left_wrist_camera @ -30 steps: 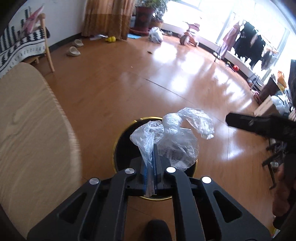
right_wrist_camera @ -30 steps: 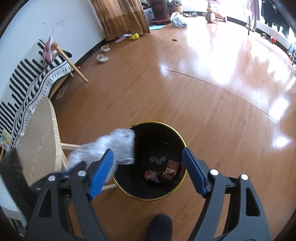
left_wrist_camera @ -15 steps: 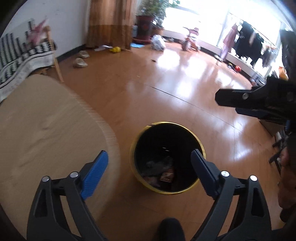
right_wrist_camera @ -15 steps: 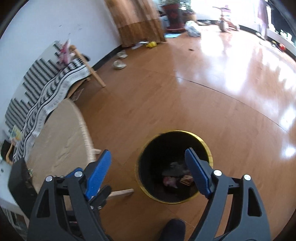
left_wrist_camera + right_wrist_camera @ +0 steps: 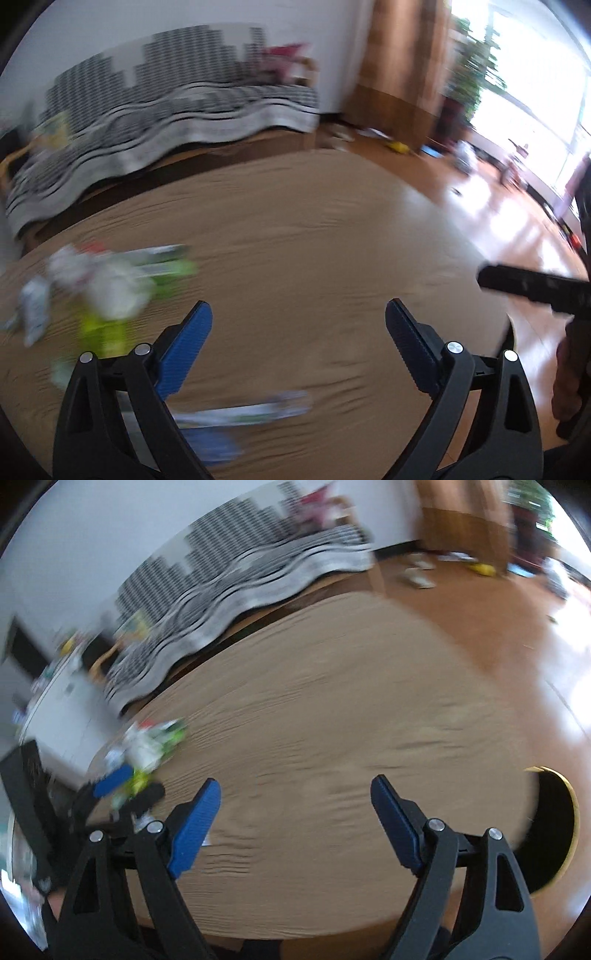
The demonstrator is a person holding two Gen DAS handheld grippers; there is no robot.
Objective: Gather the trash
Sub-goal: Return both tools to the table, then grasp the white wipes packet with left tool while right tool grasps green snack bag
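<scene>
A blurred heap of green and white wrappers (image 5: 110, 284) lies at the left of the round wooden table (image 5: 314, 240); the right wrist view shows the same wrappers (image 5: 151, 746). A blue and white wrapper (image 5: 243, 410) lies nearer, under my left gripper (image 5: 297, 332), whose jaws are opening with nothing between them. My right gripper (image 5: 295, 812) hangs open and empty over bare tabletop (image 5: 332, 720). The black bin with a gold rim (image 5: 554, 830) stands on the floor past the table's right edge.
A black and white striped throw (image 5: 166, 110) covers a bench behind the table. Brown curtains (image 5: 399, 66), a plant and a bright window are at the far right. A white cabinet (image 5: 62, 716) stands left of the table. A hand (image 5: 569, 365) shows at the right edge.
My left gripper let go of the clear plastic bag over the bin and opened. Both grippers then swung left, away from the bin, to above the table.
</scene>
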